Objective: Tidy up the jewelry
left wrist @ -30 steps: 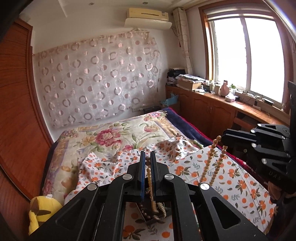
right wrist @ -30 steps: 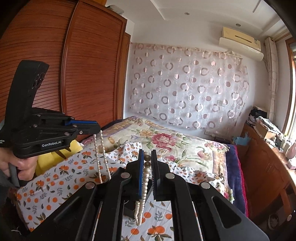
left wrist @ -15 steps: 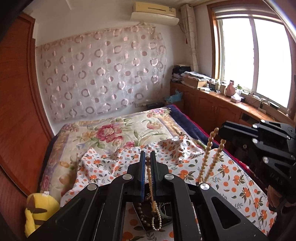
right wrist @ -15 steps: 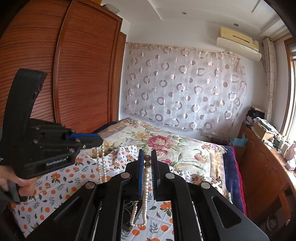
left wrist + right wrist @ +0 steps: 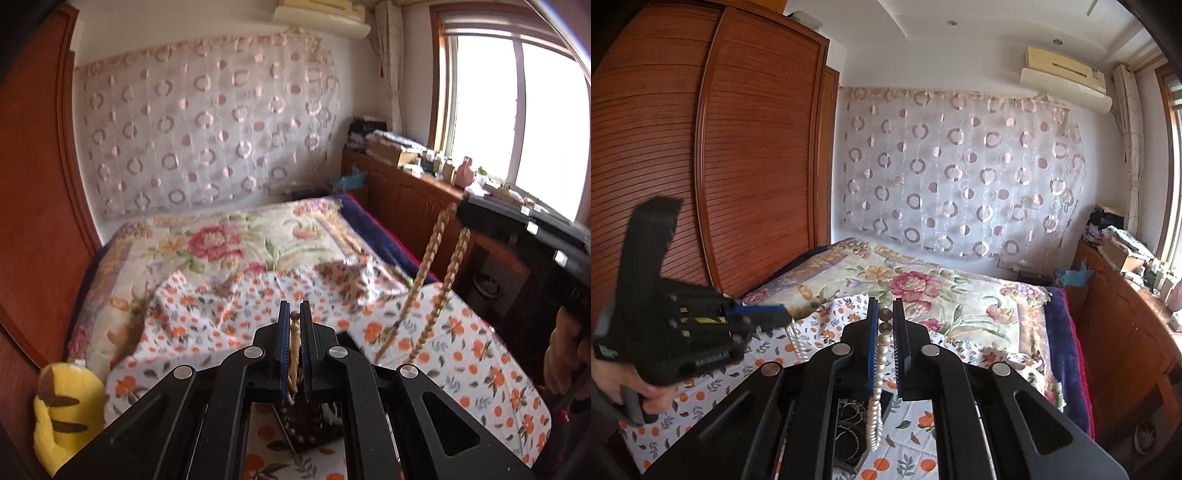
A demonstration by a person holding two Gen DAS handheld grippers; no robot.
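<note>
My left gripper (image 5: 294,317) is shut on one end of a pearl necklace (image 5: 293,354), held high over the bed. My right gripper (image 5: 885,315) is shut on the other end of the same necklace (image 5: 879,365), which hangs down between its jaws. In the left wrist view the right gripper (image 5: 532,236) is at the right with the strand (image 5: 428,269) hanging from it. In the right wrist view the left gripper (image 5: 772,317) is at the left with the strand (image 5: 798,341) below it. A dark jewelry tray (image 5: 849,424) with bangles lies on the floral cloth under both grippers.
The bed carries an orange-flowered cloth (image 5: 461,343) over a floral quilt (image 5: 221,240). A yellow plush toy (image 5: 62,410) lies at the left bed edge. A wooden wardrobe (image 5: 701,166) stands at the left, a wooden cabinet (image 5: 406,195) under the window at the right.
Both grippers have risen, lifting the necklace higher above the tray. The two grippers have moved a little further apart.
</note>
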